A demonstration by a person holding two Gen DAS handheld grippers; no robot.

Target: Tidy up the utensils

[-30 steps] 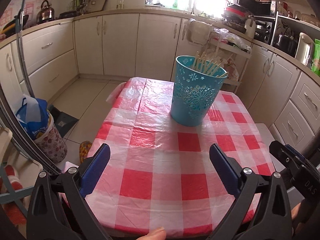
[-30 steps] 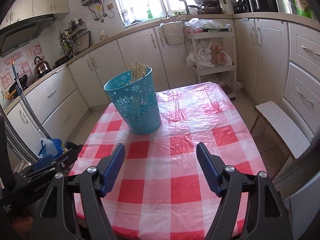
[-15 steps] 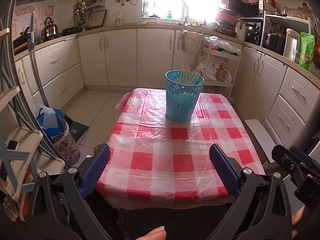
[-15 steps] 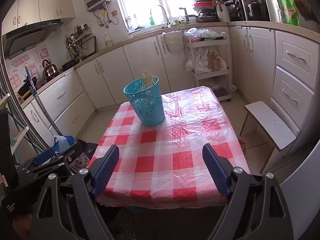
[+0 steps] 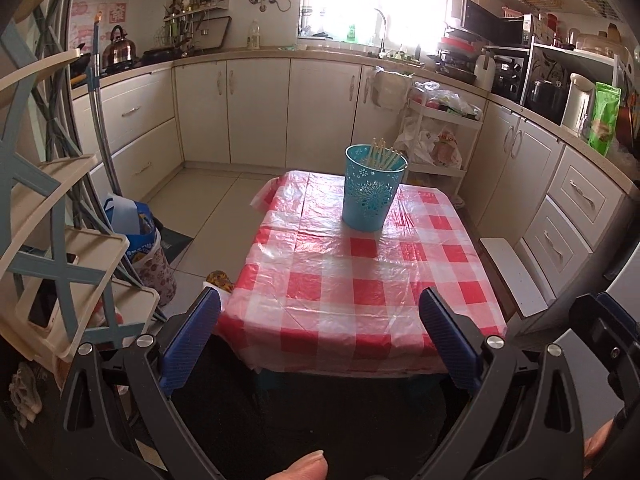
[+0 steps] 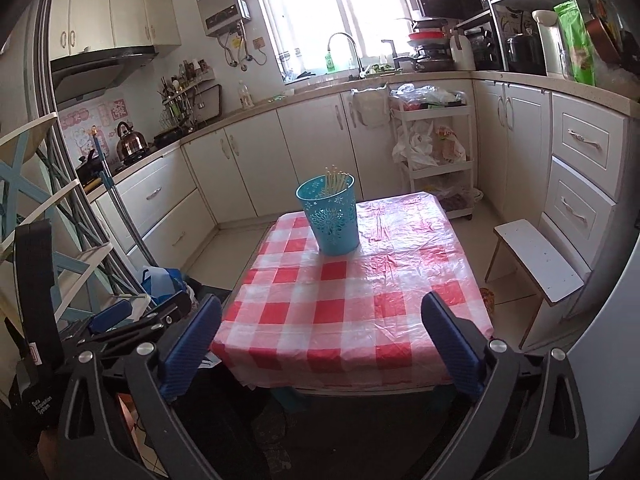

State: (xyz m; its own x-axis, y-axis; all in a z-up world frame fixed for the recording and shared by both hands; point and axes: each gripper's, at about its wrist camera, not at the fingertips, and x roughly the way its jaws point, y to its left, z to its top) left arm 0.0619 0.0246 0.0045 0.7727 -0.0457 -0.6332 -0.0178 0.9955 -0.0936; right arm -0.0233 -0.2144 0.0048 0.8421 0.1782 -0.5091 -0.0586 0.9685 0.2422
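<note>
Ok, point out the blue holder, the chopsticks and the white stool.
blue holder [image 5: 370, 200]: left wrist view, front wall.
chopsticks [image 5: 382, 155]: left wrist view, protruding tops.
white stool [image 6: 538, 258]: right wrist view, seat top.

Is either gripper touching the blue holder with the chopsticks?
Apart. In both wrist views the left gripper and right gripper are open near the table's front edge, with checked cloth showing before the blue holder.

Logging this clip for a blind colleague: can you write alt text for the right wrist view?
The open, empty right gripper hangs short of a table with a red-and-white checked cloth, where a blue cut-out basket stands holding pale chopsticks. Cream kitchen cabinets and a bright window lie behind.
</note>
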